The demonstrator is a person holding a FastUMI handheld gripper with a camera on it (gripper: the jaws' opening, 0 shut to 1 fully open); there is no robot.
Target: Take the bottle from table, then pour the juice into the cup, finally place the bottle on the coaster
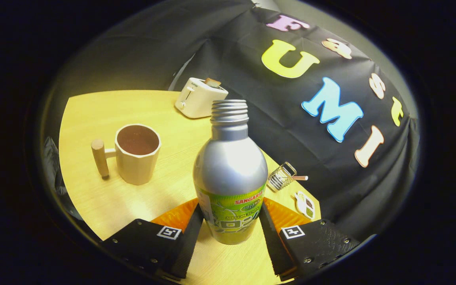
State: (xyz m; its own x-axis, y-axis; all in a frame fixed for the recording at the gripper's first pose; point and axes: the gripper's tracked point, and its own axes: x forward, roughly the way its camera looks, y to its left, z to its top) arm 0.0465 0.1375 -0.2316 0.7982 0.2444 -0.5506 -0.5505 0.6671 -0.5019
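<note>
Tongs (230, 231) are standing around the silver metal bottle with a green label (230, 178).
The fingers are sitting apart on both sides of its lower part, contact not clear. The uncapped bottle is standing upright on the light wooden desk (105, 202); the beige cup with a wooden handle (137, 154) is standing beyond, beside a white toaster (199, 97).

Wooden table (93, 114) — cup (137, 153), bottle (230, 174), toaster (199, 97), coaster (178, 215).

Bare table (180, 146) between cup (137, 153), bottle (230, 174)
</note>
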